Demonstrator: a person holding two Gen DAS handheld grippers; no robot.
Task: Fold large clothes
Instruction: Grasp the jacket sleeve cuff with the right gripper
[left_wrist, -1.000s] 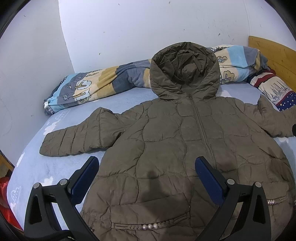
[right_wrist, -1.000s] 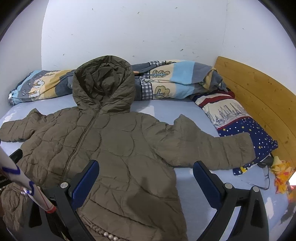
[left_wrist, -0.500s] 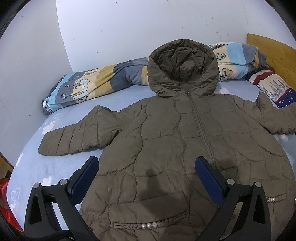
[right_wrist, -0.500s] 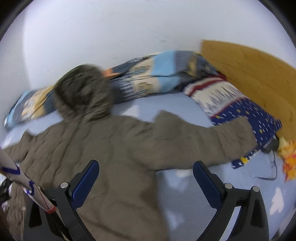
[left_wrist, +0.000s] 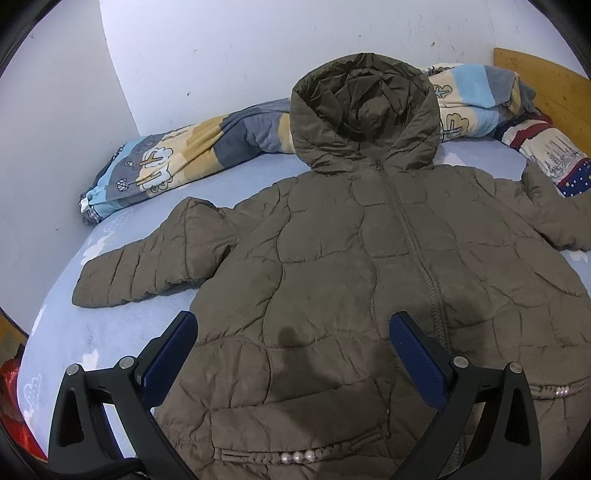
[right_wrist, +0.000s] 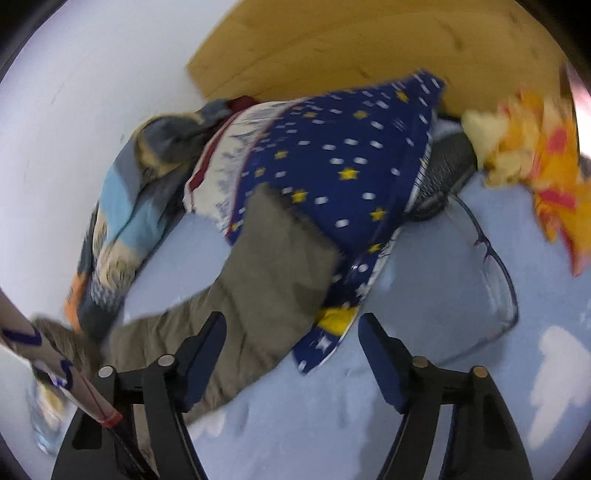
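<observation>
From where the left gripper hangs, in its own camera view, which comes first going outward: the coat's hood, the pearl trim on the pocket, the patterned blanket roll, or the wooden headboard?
1. Pearl trim, low down between the left gripper's fingers.
2. Hood, at the coat's far end, centre.
3. Patterned blanket roll, behind the hood along the wall.
4. Wooden headboard, far right corner; its order against the blanket's right end is too close to call.

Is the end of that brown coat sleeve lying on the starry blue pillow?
Touching. The right wrist view, though blurred, shows the sleeve end overlapping the starry pillow edge, no sheet showing between them.
</observation>
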